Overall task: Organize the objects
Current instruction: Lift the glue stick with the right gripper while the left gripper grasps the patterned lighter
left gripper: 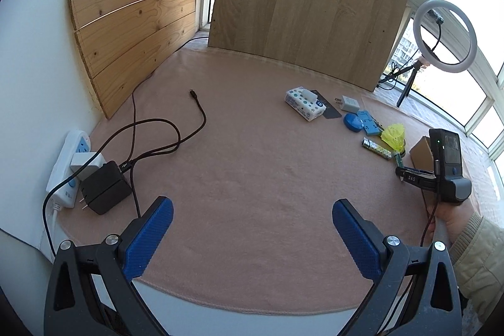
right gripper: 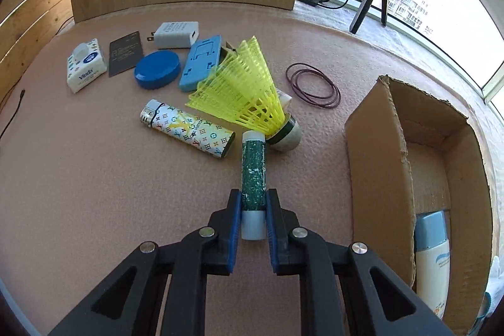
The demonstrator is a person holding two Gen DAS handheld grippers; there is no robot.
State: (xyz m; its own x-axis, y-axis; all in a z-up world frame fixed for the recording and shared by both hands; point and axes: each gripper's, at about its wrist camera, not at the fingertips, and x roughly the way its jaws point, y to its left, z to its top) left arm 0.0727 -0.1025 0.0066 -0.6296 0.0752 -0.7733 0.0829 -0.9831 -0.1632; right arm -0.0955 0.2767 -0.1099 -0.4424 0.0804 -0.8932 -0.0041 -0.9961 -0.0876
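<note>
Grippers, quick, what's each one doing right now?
Left gripper: open, holding nothing.
Right gripper: closed on the green tube.

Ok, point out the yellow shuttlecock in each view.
Left wrist view: yellow shuttlecock at the right edge, beyond the lighter.
Right wrist view: shuttlecock centre, just past the green tube held in the right fingers.
Shared landmark: the lighter, just left of it.

I see my right gripper (right gripper: 253, 207) clamped on the green tube (right gripper: 253, 170), right of my left gripper (left gripper: 252, 221), whose jaws stand wide apart, empty.
</note>
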